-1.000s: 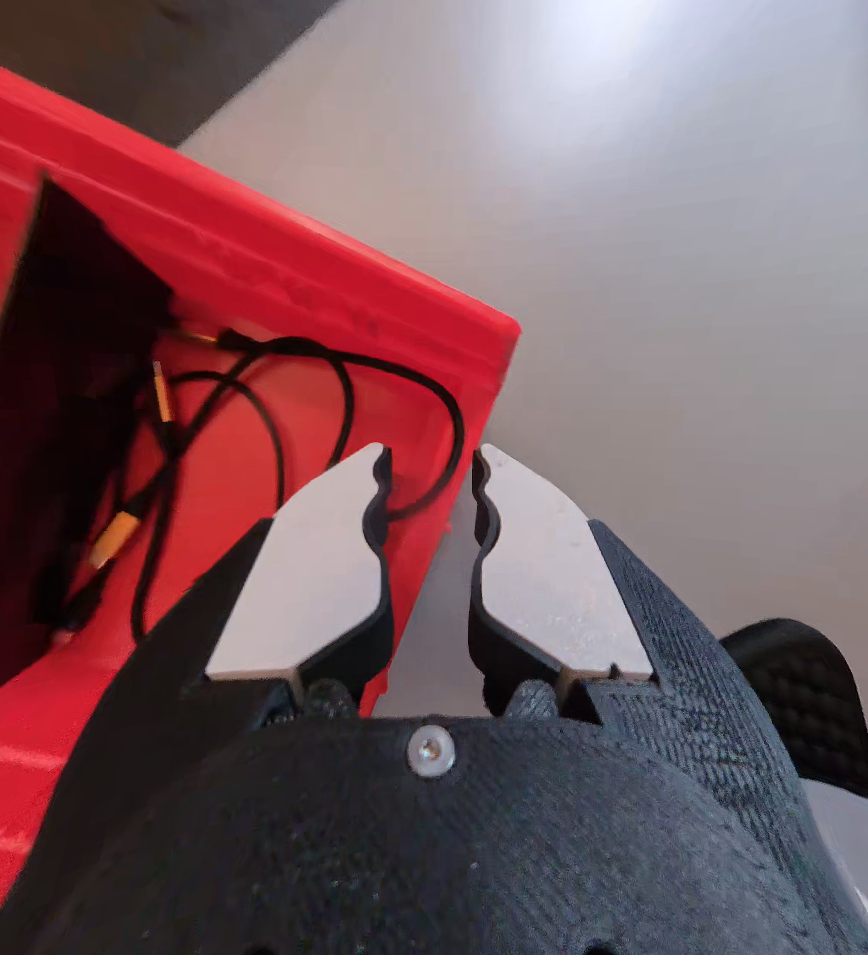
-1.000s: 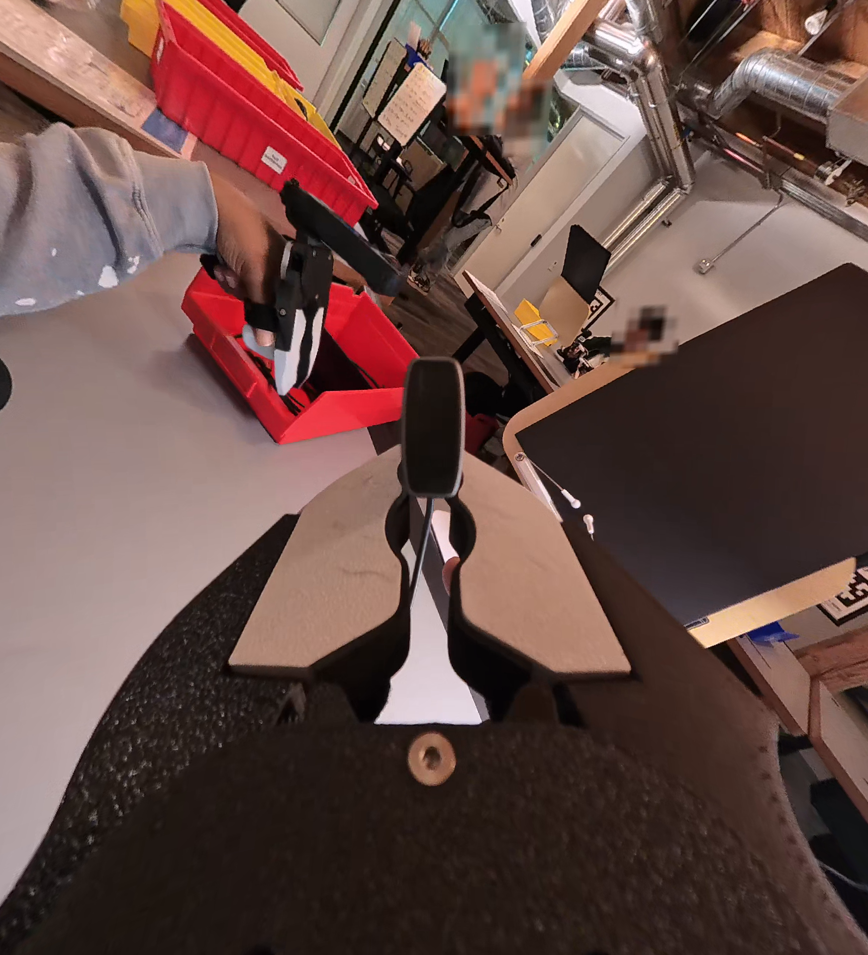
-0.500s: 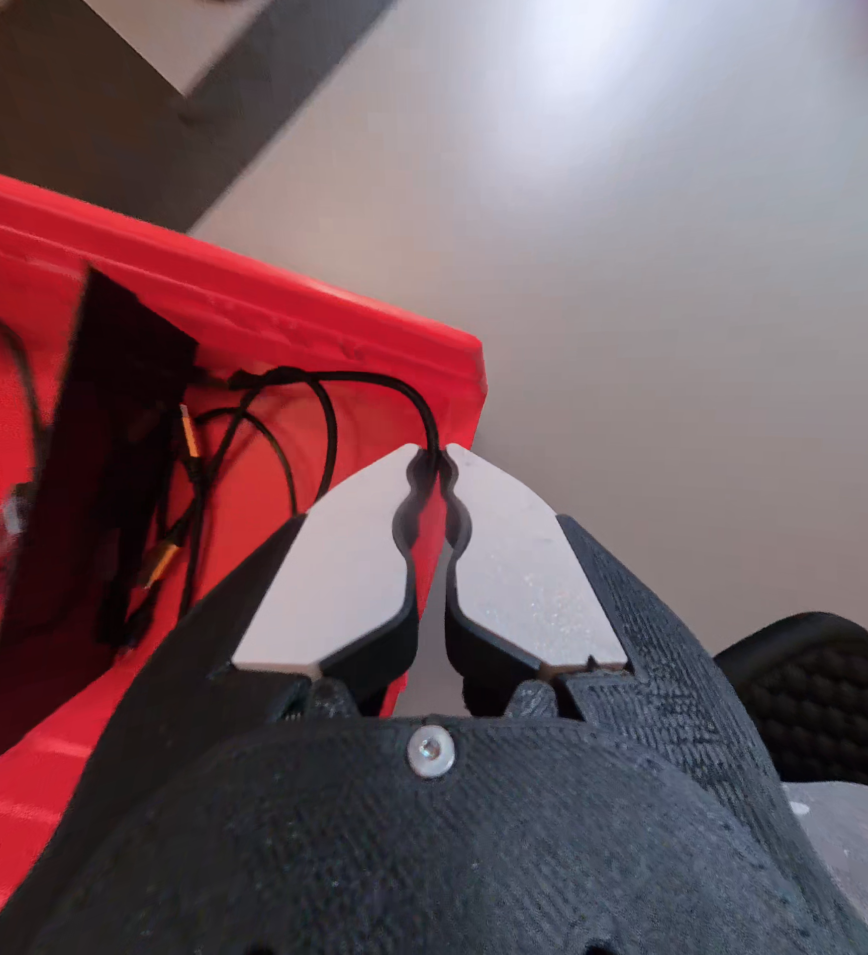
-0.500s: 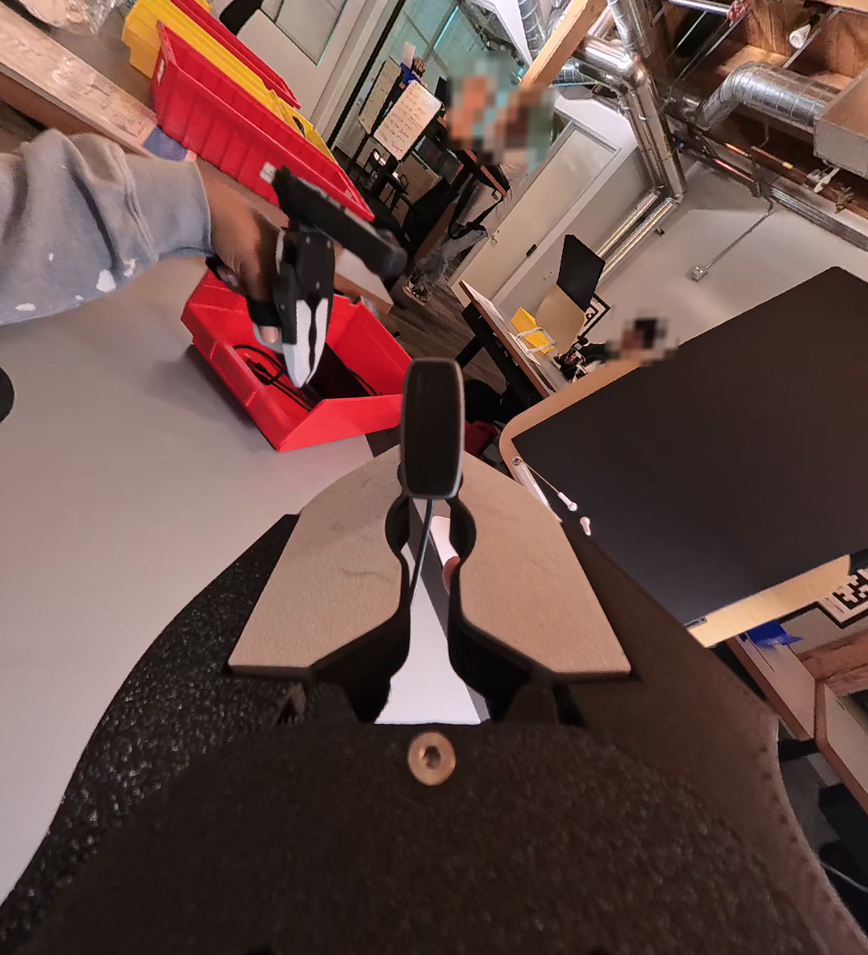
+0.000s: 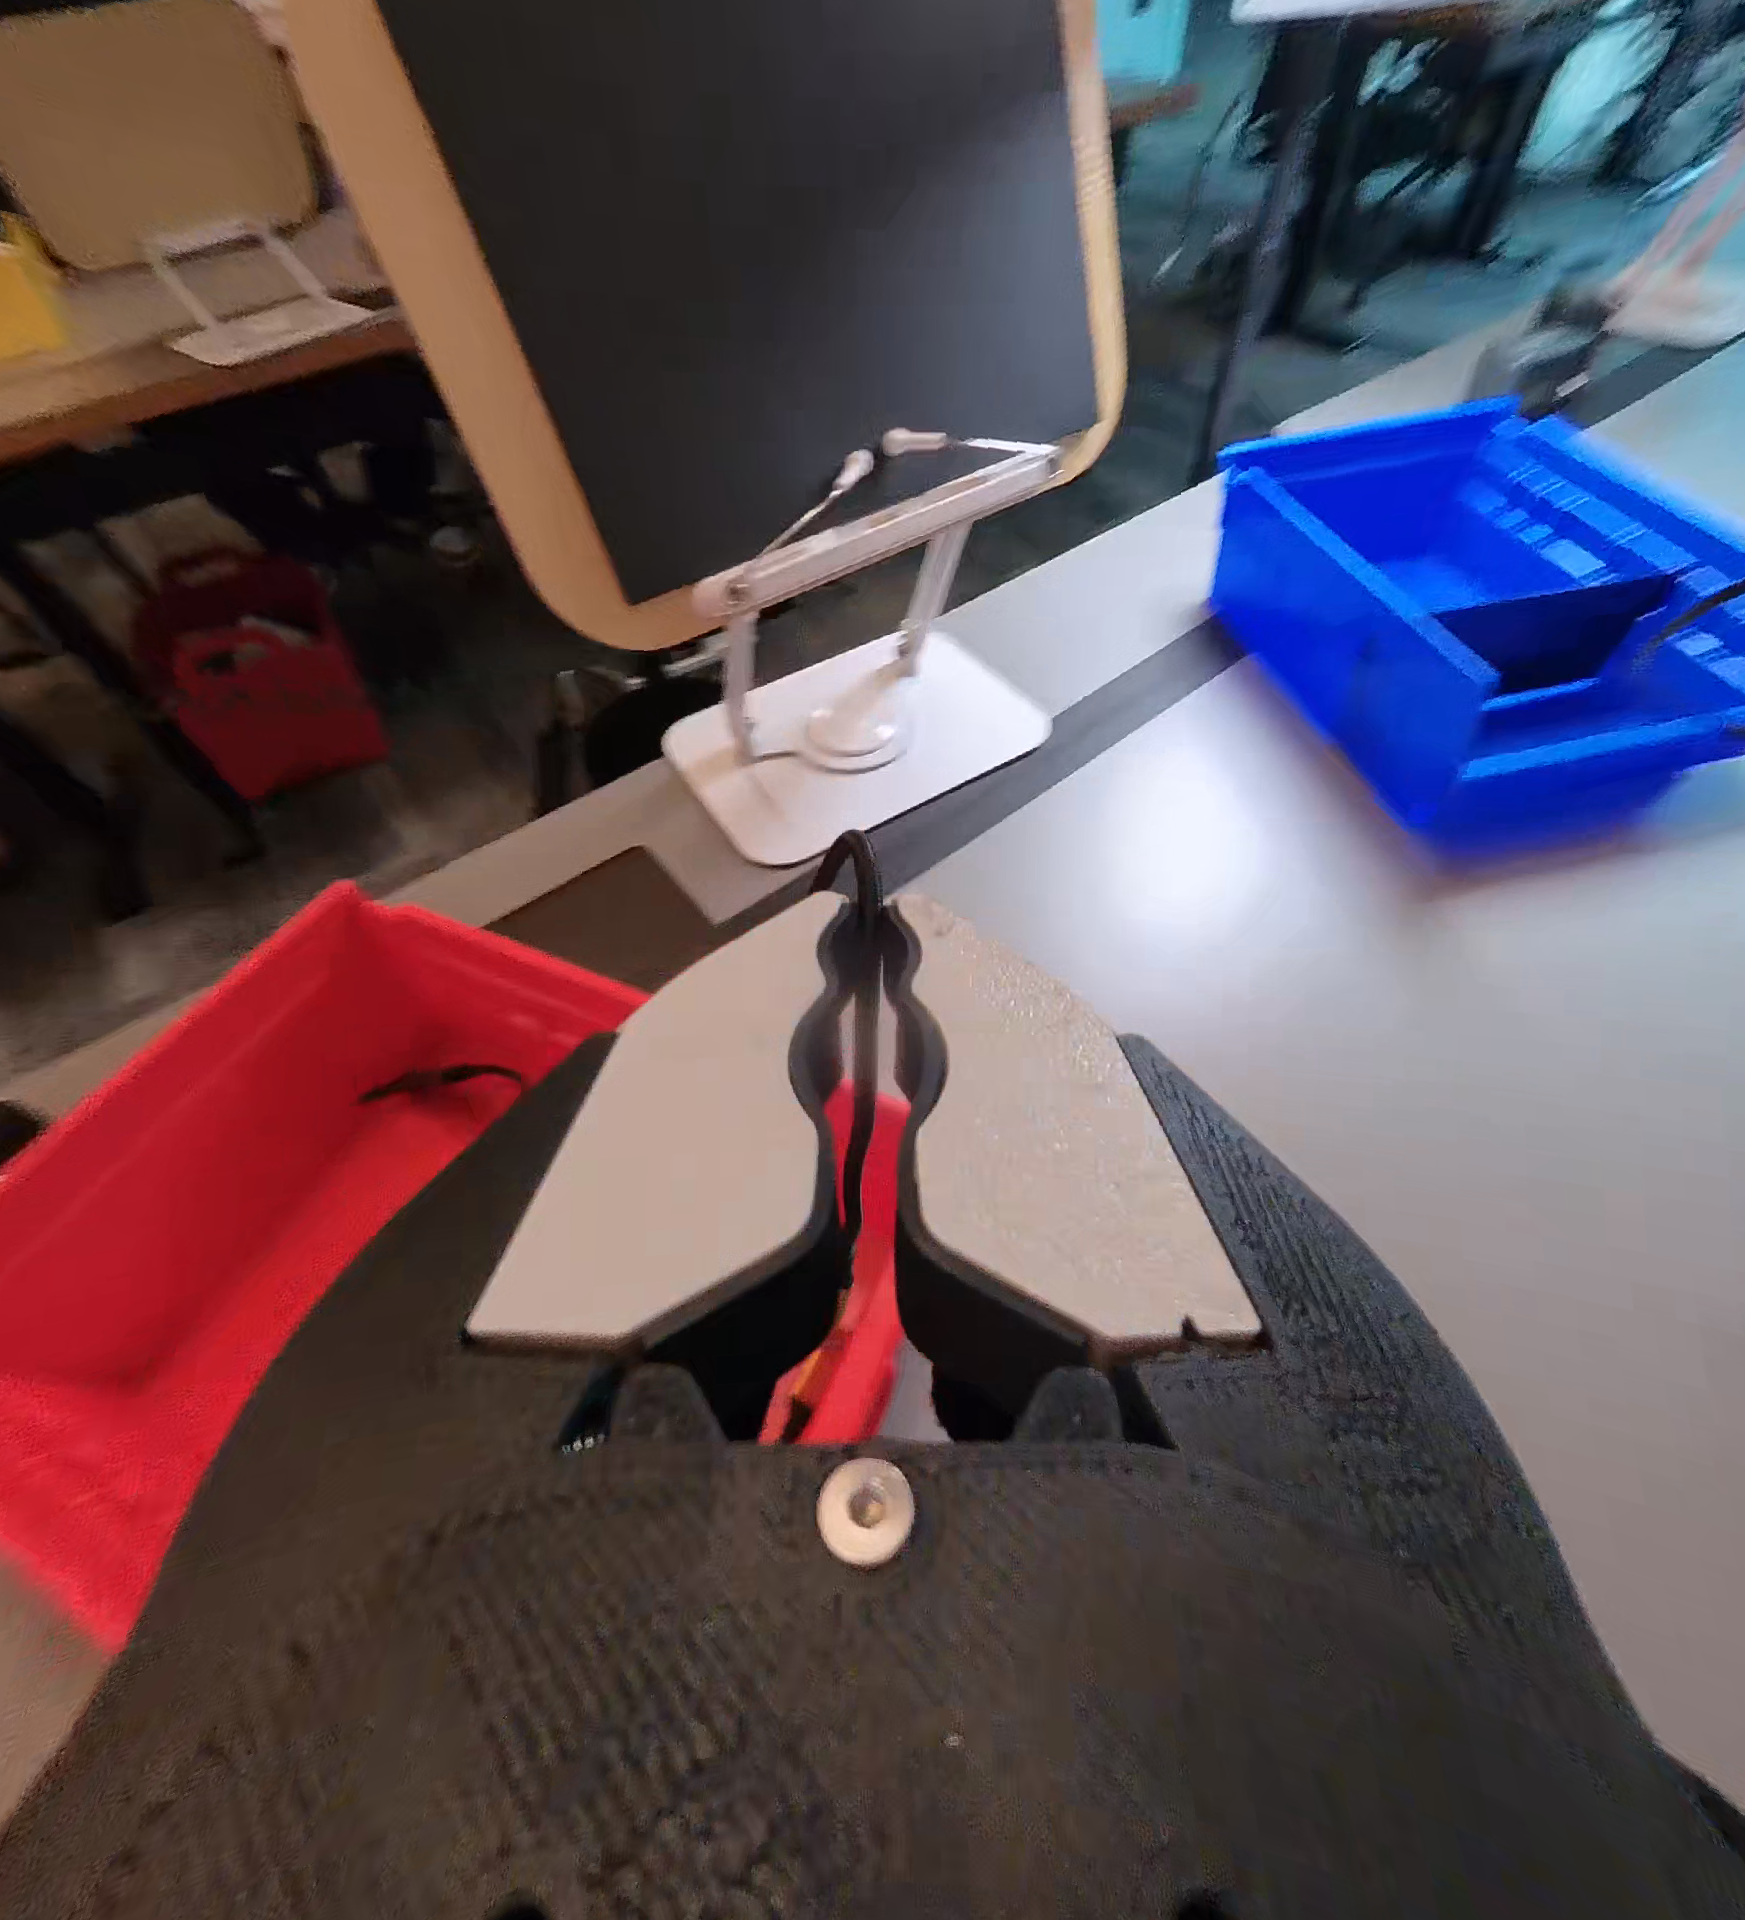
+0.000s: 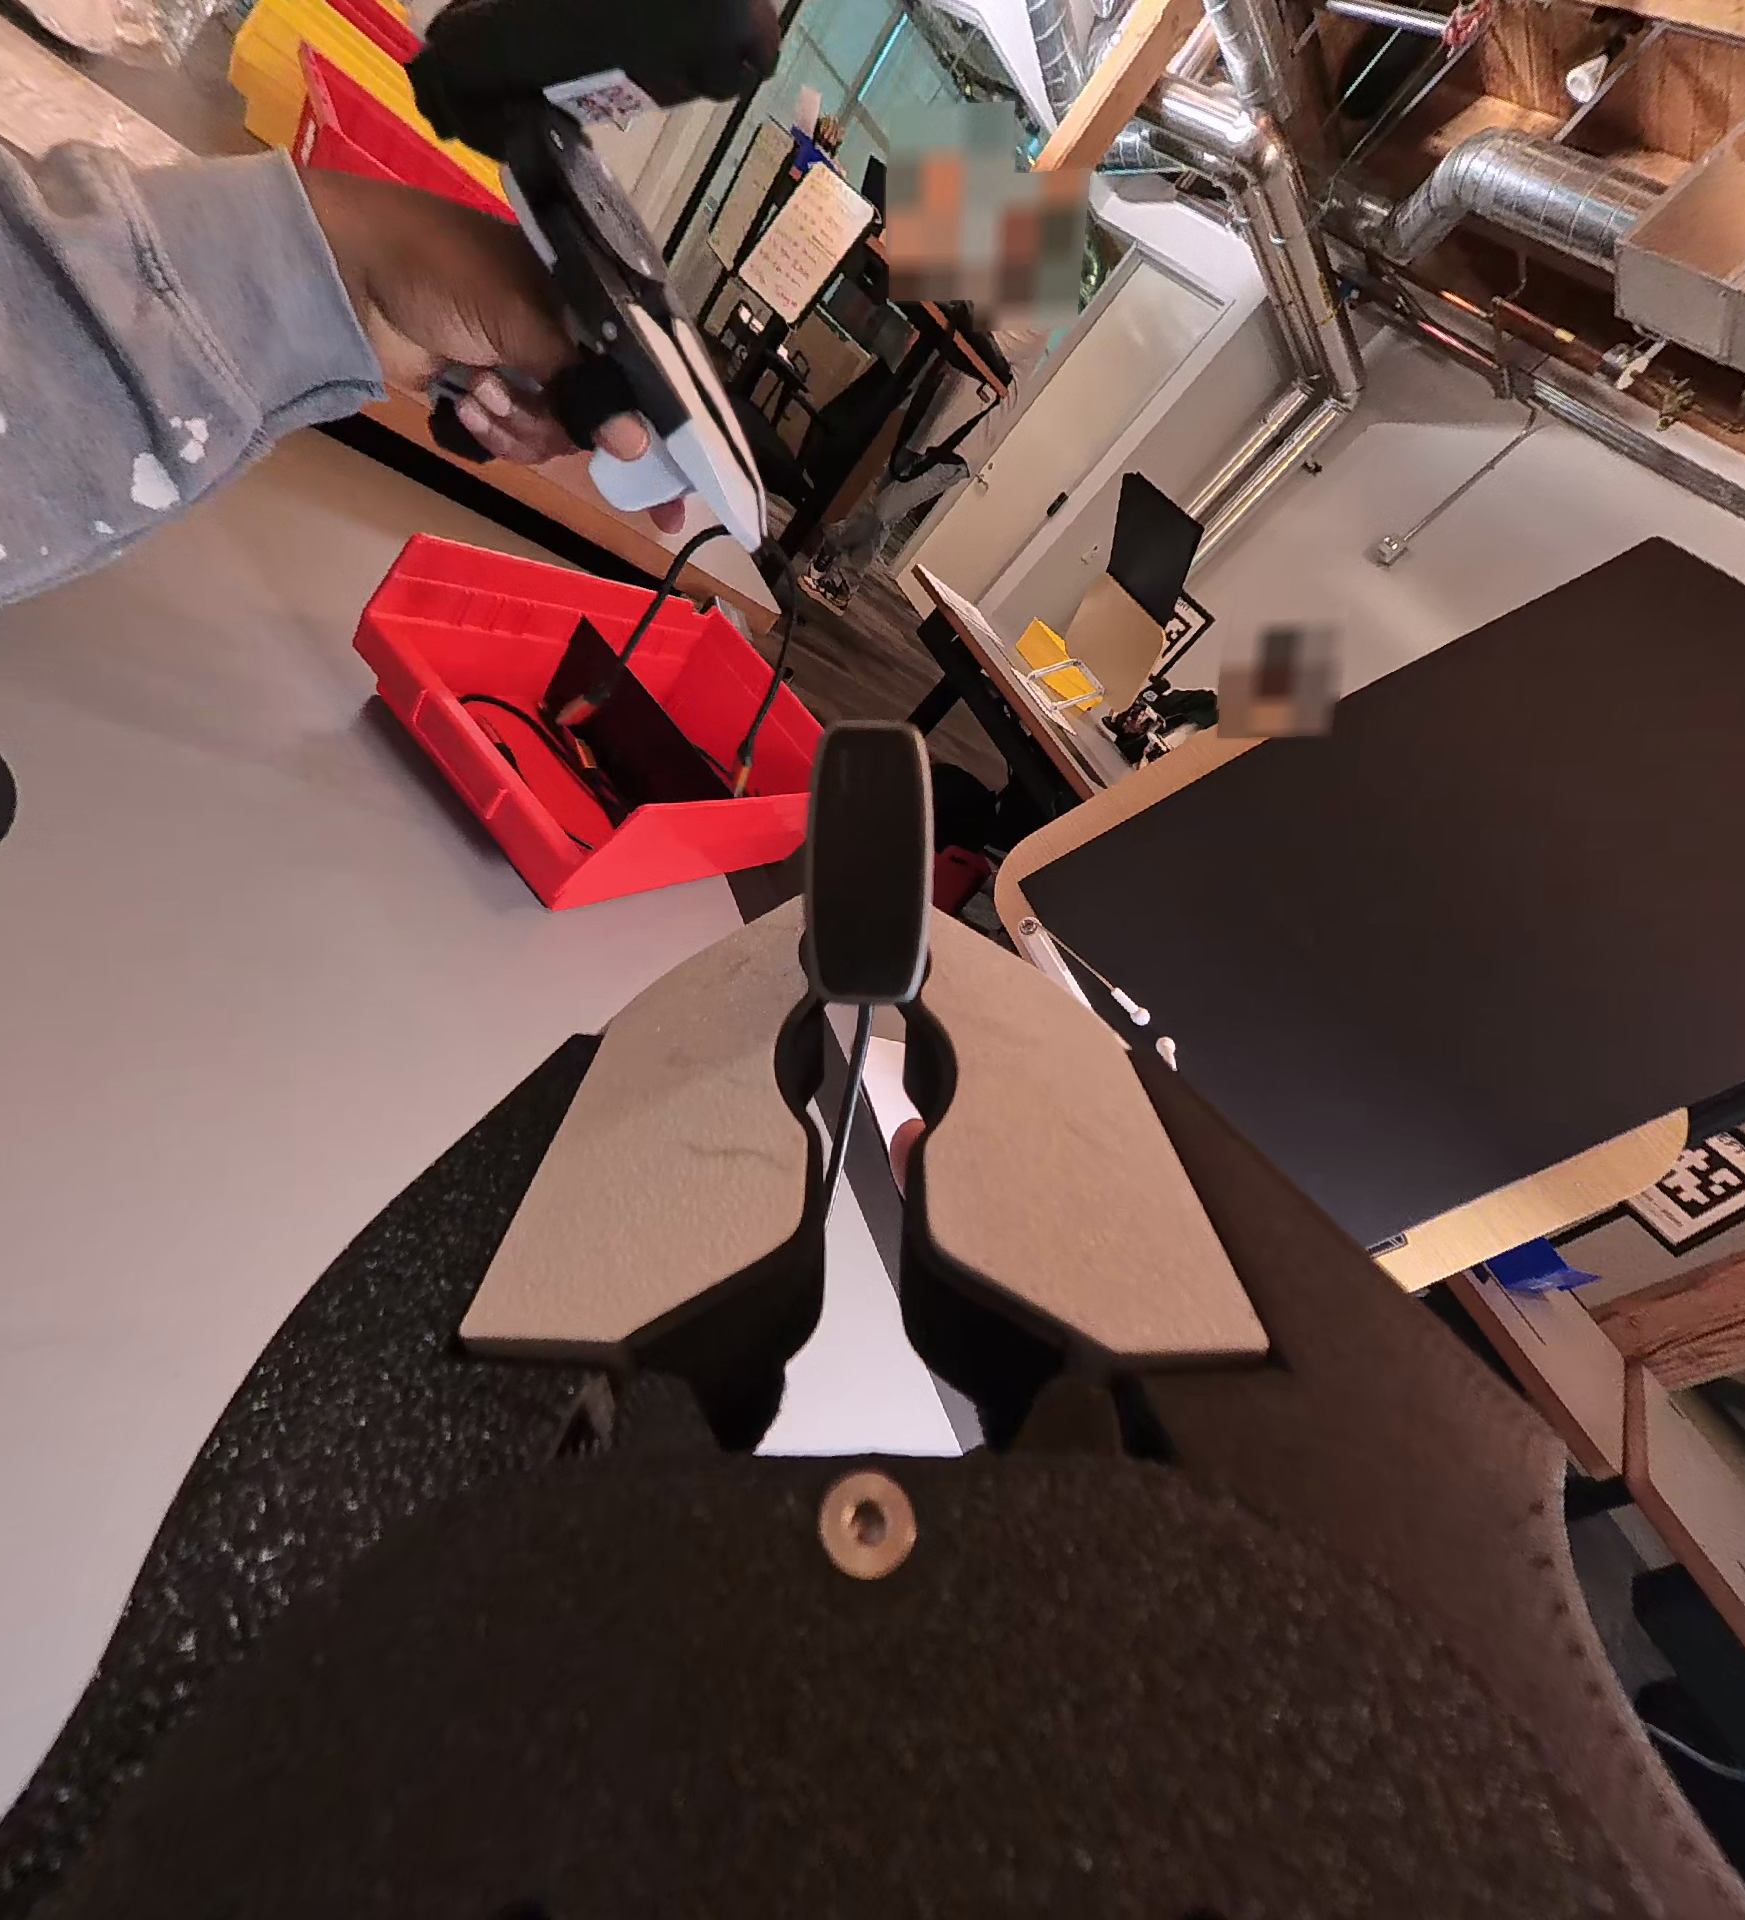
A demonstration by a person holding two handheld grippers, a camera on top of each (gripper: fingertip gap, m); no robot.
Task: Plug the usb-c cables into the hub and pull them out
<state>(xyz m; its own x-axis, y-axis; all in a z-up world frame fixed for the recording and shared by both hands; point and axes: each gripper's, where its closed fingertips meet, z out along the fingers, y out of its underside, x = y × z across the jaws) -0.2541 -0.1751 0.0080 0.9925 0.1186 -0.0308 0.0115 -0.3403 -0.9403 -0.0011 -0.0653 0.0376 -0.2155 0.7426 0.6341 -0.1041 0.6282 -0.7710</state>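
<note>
Cable point(image 5: 866, 1049) is pinched mid-length by left gripper point(image 5: 866, 925) above red bin point(image 5: 224, 1122), probably to be carried toward the hub point(image 6: 866, 862), which is clamped upright in right gripper point(image 6: 863, 935).

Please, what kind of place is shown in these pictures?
Probably a workshop or lab, not a home: bare metal ducts run under the ceiling, plastic parts bins, red and blue, sit on a grey worktable, and more desks stand behind.

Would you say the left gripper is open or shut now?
Shut: the left gripper pinches a black cable, lifting it above the red bin.
</note>
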